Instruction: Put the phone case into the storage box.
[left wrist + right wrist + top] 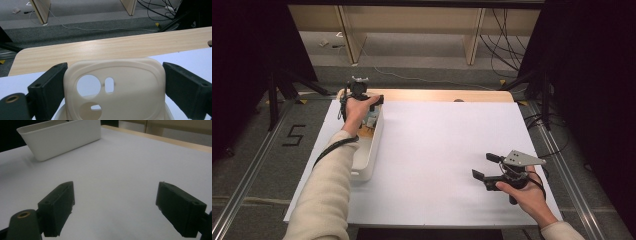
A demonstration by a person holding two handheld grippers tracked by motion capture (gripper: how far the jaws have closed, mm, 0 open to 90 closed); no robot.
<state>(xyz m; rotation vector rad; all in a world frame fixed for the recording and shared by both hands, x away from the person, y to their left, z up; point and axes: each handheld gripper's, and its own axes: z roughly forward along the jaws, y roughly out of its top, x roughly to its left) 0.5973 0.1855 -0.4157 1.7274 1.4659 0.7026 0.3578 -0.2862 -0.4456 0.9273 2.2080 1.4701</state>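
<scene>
A cream phone case with round camera cut-outs stands upright between the black jaws of my left gripper. Both jaws press on its sides, just above the rim of the white bin. In the high view my left gripper hovers over the far end of that long white bin, which lies along the left side of the white mat. My right gripper rests low at the mat's right front, open, with nothing between its fingers. The right gripper view has its jaws wide apart over bare mat.
Small items lie inside the bin's far end. A light wooden table edge runs behind the white mat. Cables and stand legs are on the floor beyond. The bin sits far ahead of my right gripper.
</scene>
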